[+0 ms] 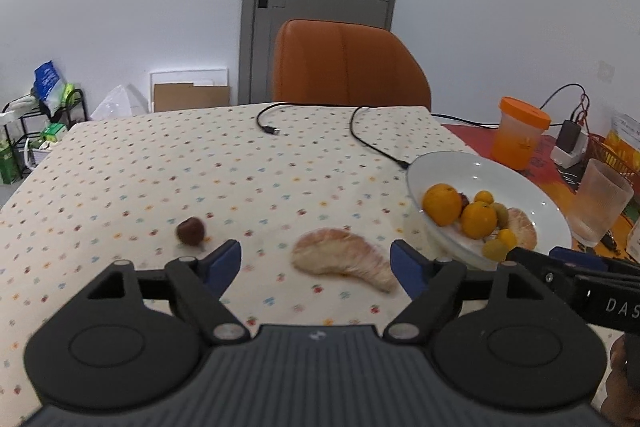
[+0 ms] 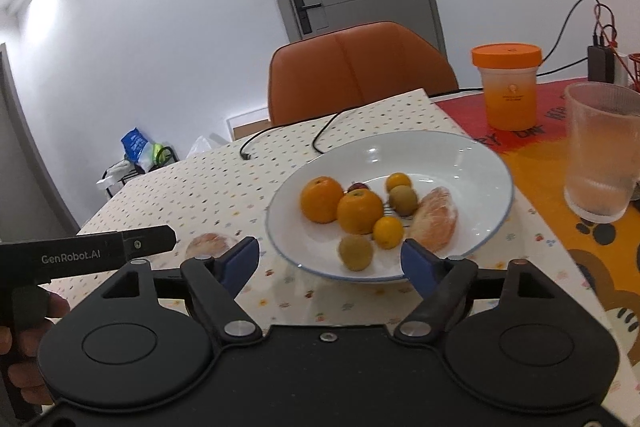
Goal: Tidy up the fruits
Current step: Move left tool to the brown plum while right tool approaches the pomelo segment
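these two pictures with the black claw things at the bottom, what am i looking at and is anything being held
No robot here: a person holds a black two-finger gripper in each hand, each with a camera looking along its blue-padded fingers. One picture is from the left gripper, the other from the right gripper. Both are open and hold nothing.

On the dotted tablecloth lie a peeled pale pomelo segment and a small dark red fruit. The white round plate already holds two oranges, small yellow and green fruits and another peeled segment. Beside it stand an orange-lidded tub and a clear ribbed cup.
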A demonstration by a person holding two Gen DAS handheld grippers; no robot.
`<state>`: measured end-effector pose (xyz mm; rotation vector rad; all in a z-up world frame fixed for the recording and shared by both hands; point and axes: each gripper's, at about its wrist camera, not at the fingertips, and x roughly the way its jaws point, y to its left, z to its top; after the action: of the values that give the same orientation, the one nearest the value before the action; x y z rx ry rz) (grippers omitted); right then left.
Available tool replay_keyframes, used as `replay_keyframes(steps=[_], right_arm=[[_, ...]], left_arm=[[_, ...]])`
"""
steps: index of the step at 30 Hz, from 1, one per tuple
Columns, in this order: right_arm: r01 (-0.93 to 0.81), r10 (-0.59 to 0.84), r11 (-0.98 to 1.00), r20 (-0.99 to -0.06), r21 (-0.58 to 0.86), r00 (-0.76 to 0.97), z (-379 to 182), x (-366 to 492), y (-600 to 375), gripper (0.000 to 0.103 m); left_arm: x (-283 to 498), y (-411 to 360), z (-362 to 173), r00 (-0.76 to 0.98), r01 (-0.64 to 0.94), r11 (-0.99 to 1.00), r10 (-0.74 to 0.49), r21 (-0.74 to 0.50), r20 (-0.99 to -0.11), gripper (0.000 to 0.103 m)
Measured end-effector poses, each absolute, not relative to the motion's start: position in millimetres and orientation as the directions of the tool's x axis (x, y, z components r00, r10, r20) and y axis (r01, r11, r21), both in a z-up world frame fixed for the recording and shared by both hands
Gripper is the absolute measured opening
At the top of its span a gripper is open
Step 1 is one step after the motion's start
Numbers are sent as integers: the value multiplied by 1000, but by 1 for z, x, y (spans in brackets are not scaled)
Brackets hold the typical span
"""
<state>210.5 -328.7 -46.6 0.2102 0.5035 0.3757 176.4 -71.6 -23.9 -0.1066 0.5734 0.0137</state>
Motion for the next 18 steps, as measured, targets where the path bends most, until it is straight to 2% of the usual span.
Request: replay_keyframes(steps=[16, 18], right_arm=[[-385, 458, 889, -441, 249, 772, -42, 199, -285, 78], [-395, 465, 885, -446, 246, 765, -43, 199, -280, 78]], left_arm=[[150, -25, -31, 842, -118, 983, 24, -140, -539, 81], [147, -21, -32, 843, -126, 981, 26, -151, -538, 90]])
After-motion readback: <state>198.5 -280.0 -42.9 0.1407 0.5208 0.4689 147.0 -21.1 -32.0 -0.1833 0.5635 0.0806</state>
